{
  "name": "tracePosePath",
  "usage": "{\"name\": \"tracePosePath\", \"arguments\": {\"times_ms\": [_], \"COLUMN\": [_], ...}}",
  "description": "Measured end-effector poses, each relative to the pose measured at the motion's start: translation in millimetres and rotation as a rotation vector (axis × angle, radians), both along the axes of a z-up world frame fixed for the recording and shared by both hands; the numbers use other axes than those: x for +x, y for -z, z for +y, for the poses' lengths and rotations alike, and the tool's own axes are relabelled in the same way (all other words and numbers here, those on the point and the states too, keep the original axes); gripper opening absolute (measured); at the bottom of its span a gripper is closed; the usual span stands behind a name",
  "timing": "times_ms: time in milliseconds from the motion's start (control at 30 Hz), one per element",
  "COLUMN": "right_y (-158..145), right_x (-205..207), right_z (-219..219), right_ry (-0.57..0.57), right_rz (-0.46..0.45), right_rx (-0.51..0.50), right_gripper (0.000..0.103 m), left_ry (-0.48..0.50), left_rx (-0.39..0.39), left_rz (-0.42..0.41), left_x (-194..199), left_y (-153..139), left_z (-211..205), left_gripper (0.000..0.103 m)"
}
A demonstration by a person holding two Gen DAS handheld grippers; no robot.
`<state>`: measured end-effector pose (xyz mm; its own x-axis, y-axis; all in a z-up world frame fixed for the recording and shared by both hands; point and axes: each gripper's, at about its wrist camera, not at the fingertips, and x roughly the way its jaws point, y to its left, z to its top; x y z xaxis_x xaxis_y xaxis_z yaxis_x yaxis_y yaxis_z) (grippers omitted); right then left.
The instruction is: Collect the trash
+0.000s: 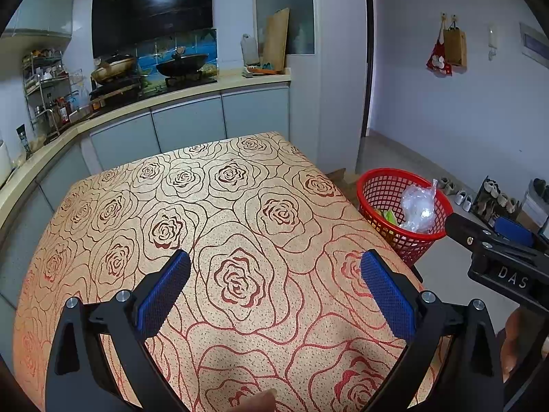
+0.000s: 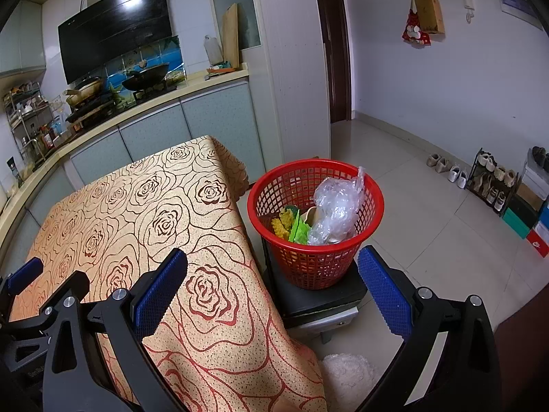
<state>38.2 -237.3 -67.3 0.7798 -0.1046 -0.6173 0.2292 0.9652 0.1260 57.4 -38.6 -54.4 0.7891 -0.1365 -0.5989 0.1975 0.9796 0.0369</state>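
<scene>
A red mesh basket [image 2: 315, 257] stands on a dark stool [image 2: 319, 302] beside the table's right edge. It holds a crumpled clear plastic bag [image 2: 338, 206], a green wrapper [image 2: 300, 231] and a yellow scrap [image 2: 280, 226]. In the left wrist view the basket [image 1: 384, 192] and the bag [image 1: 420, 207] appear at right. My left gripper [image 1: 274, 267] hangs open over the rose-patterned tablecloth [image 1: 223, 213], nothing between its blue pads. My right gripper [image 2: 272, 264] is open too, above the table's corner and the stool, in front of the basket.
A kitchen counter [image 1: 144, 106] with a stove and pans curves behind and left of the table. Shoes and a shoe rack [image 2: 490, 182] line the far right wall. A white fluffy mat [image 2: 350, 374] lies on the tiled floor beneath the right gripper.
</scene>
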Motion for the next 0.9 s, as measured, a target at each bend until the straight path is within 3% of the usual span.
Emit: {"name": "tracePosePath", "arguments": {"times_ms": [367,667,900], "right_y": [4.3,5.7,5.6], "right_x": [-1.3,-3.2,-3.5], "right_z": [1.2,0.5,-0.3], "right_ry": [0.0,0.006,0.007], "right_rz": [0.003,0.001,0.002], "right_rx": [0.0,0.003,0.005], "right_gripper": [0.097,0.097,0.097], "left_ry": [0.023,0.001,0.002], "left_rx": [-0.029,0.002,-0.002], "left_rz": [0.007,-0.085,-0.023], "left_x": [-1.0,-8.4,-0.1], "left_y": [1.2,-2.5,2.3], "left_z": [-0.9,-4.0,-2.6], "left_gripper": [0.096,0.096,0.096]}}
